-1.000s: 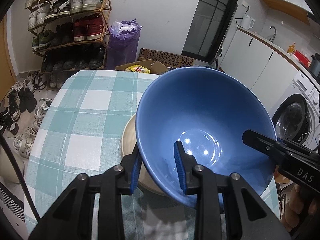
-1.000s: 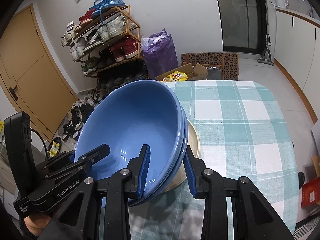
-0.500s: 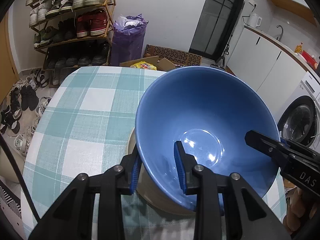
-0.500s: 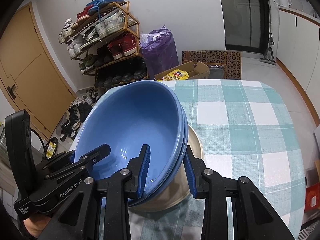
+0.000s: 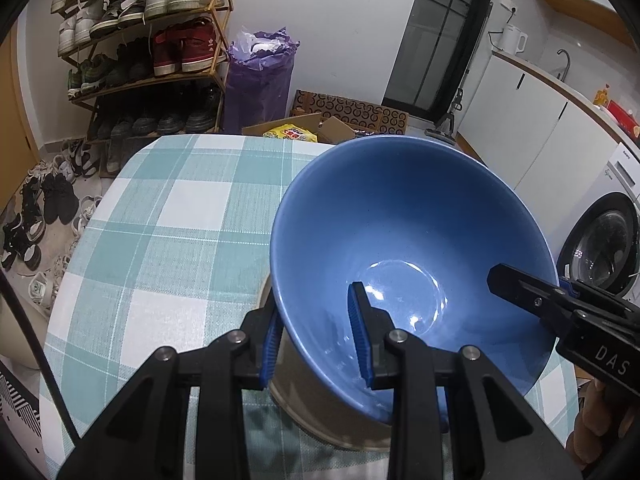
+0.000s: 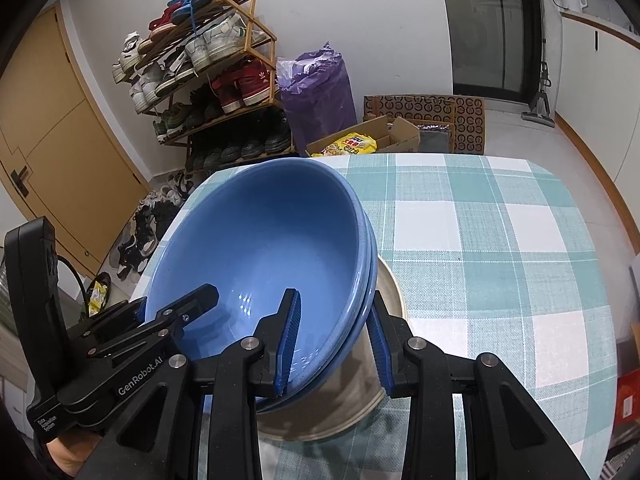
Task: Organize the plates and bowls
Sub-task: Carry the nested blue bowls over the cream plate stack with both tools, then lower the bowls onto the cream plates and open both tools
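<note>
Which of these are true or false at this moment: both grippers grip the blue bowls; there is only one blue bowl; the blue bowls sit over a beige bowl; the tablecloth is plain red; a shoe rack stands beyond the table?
1. Both grippers grip the blue bowls. True: the left gripper and the right gripper each clamp the rim of the blue bowls, one pad inside, one outside.
2. There is only one blue bowl. False: the right wrist view shows two nested blue rims.
3. The blue bowls sit over a beige bowl. True: the beige bowl is directly beneath them.
4. The tablecloth is plain red. False: the tablecloth is teal and white check.
5. A shoe rack stands beyond the table. True: the shoe rack stands against the wall.
</note>
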The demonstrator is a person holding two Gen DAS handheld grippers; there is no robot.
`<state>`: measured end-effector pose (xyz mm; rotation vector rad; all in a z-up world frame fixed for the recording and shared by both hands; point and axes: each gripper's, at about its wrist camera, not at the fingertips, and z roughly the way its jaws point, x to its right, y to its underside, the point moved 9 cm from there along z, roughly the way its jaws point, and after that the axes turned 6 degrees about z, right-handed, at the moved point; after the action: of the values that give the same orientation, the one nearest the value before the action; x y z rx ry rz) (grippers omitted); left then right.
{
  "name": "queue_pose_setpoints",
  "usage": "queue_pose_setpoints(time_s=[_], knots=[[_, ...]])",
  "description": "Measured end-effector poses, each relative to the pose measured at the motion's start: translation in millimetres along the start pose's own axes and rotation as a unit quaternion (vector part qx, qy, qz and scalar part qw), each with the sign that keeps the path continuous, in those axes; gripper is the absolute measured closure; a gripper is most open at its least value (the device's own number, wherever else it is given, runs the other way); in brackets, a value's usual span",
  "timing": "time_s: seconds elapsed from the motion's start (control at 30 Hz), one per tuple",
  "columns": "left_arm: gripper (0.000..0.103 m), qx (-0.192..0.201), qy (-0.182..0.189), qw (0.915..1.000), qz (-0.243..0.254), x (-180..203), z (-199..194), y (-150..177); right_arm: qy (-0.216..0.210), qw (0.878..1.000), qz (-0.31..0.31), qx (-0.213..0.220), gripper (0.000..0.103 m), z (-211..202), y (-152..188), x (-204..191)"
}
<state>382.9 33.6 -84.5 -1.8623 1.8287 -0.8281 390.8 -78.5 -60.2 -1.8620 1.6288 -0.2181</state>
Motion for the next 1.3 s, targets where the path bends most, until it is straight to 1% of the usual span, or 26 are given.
queue_pose_setpoints(time_s=[0.67, 1.03, 1.3], knots=[[0.073, 0.005, -0.002, 1.0000, 0.001, -1, 4, -11, -0.004, 1.000, 0.017, -0.005, 0.069, 13, -5, 5], [0.072, 0.004, -0.001, 1.0000, 0.006, 1, 3, -11, -0.007, 1.000, 0.015, -0.007, 0.069, 16, -6, 6], [0.065, 0.005, -0.003, 0.9999, 0.012, 4, 4, -12, -0.012, 1.000, 0.017, -0.008, 0.069, 17, -6, 7]])
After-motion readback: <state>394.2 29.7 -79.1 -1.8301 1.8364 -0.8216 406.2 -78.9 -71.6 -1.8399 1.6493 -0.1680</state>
